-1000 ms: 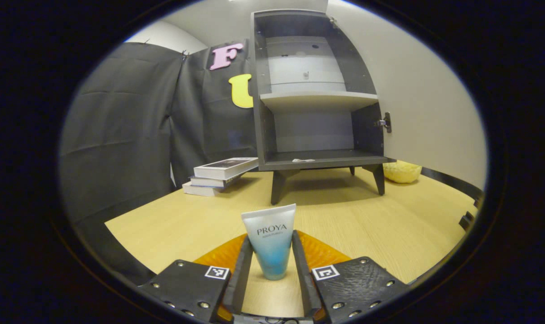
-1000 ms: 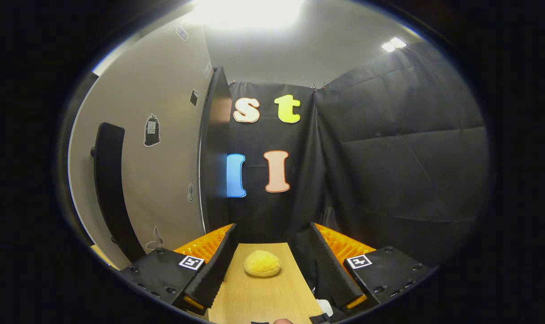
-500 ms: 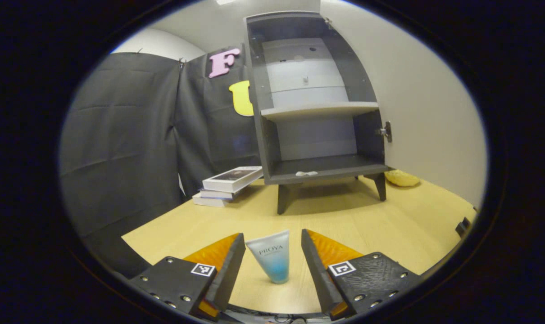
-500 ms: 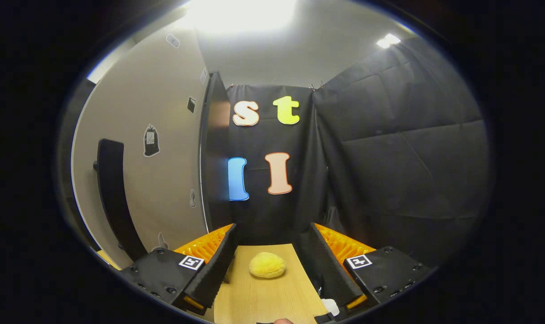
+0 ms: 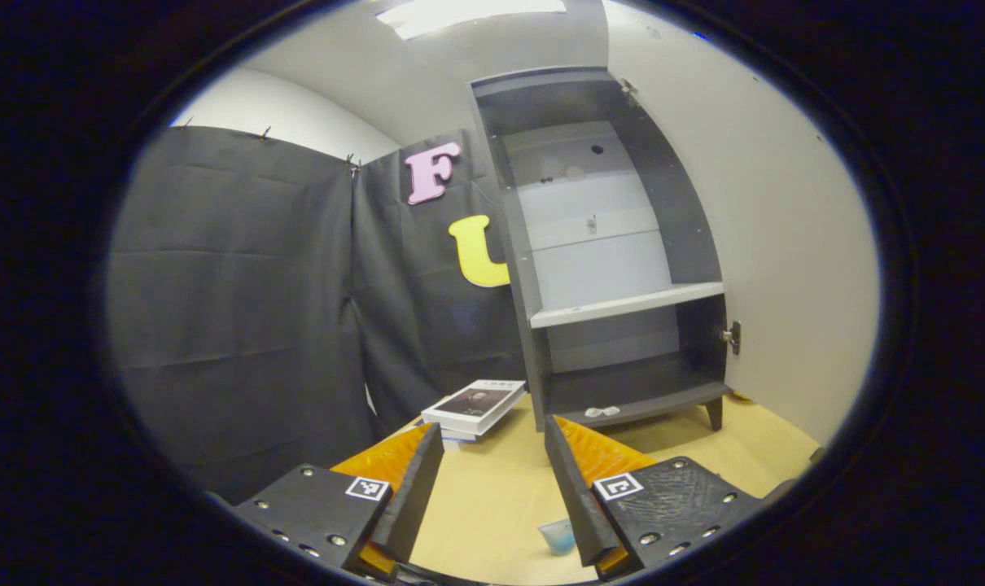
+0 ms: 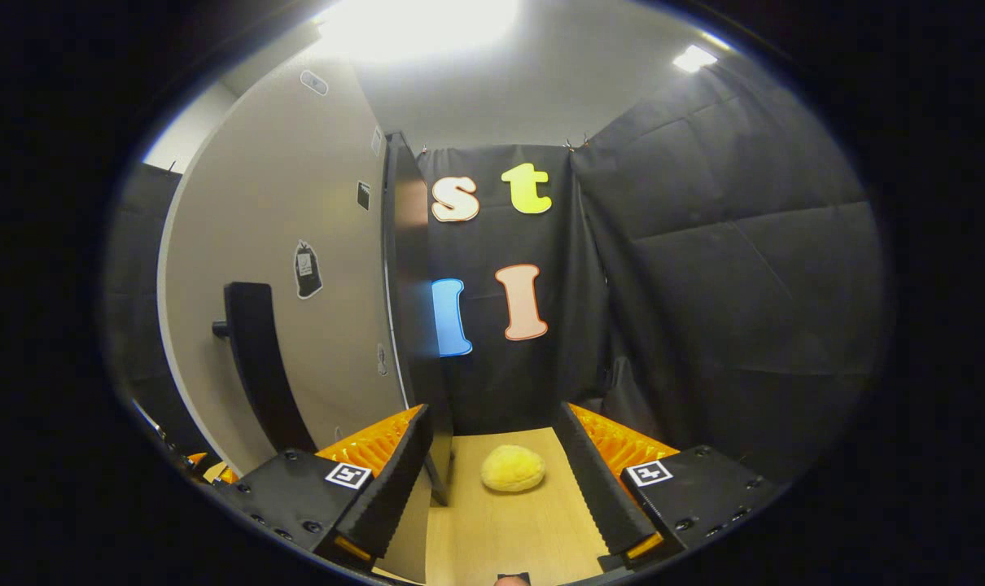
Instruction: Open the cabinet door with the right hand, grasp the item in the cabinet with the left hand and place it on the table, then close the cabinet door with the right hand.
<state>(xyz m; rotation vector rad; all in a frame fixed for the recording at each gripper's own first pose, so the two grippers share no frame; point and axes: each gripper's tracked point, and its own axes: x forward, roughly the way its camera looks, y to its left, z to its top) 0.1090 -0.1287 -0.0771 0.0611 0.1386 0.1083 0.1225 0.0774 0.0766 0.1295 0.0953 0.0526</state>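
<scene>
Left claw [image 5: 492, 480] spread wide, empty; tube [image 5: 558, 536] on table (beside finger); right claw [image 6: 499, 460] likewise

You are working in a staged recording booth, not a lived-in home: black cloth [image 5: 240, 293] is hanging as walls around a wooden table [image 5: 492, 505], which is carrying a small open cabinet [image 5: 615, 268] and stacked books [image 5: 476, 403].

Table: a pale wood-grain table [image 5: 492, 505] filled the lower centre of the left gripper view.
On it: dark cabinet [image 5: 615, 268] standing right of centre; stacked books [image 5: 474, 407] just left of it; tube [image 5: 559, 537] at bottom.
Right gripper view: yellow sponge [image 6: 513, 470] lay low centre.
</scene>
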